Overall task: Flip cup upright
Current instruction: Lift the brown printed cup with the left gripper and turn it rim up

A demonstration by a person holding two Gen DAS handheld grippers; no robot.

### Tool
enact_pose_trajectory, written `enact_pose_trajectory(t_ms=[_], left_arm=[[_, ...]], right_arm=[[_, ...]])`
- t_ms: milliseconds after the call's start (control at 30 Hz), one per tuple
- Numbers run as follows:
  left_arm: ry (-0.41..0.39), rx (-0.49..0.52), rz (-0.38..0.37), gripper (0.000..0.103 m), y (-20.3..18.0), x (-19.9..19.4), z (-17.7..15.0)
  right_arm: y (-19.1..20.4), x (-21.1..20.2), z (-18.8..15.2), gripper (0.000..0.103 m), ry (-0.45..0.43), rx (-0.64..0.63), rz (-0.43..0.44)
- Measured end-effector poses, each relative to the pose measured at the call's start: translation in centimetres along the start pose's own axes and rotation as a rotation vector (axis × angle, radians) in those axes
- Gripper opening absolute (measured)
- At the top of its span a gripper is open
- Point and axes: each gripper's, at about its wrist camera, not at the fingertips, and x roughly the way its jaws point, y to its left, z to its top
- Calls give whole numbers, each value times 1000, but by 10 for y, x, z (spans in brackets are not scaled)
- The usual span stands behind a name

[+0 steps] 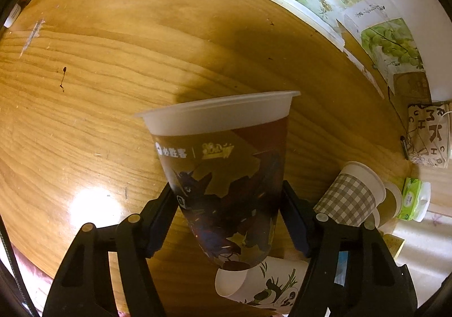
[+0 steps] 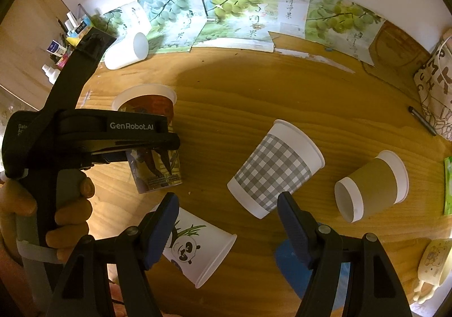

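My left gripper (image 1: 227, 198) is shut on a tall printed plastic cup (image 1: 223, 175), mouth up and slightly tilted; its base sits at or just above the wooden table (image 1: 99, 90), I cannot tell which. The right wrist view shows that cup (image 2: 152, 144) held by the left gripper (image 2: 158, 147), mouth up. My right gripper (image 2: 227, 209) is open and empty, hovering over the table between a lying panda cup (image 2: 197, 246) and a lying grey checked cup (image 2: 274, 170).
A brown-sleeved cup (image 2: 373, 187) lies on its side at the right, and a white cup (image 2: 127, 52) lies at the back left. Grape-printed sheets (image 2: 234, 14) line the wall. A pen (image 2: 422, 120) and a printed bag (image 2: 438, 90) sit at the far right.
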Motion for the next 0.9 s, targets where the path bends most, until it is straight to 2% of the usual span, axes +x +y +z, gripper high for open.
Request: enact_pose_trajectory(t_ms=[700,900], left_arm=[[-75,88,40,73,-1,-31,-13],[-146,115,96,73,3,-52,-22]], right_arm=[[8,-20,-19,73,-74,23,13],[18,-31,-29,73,-121,24,28]])
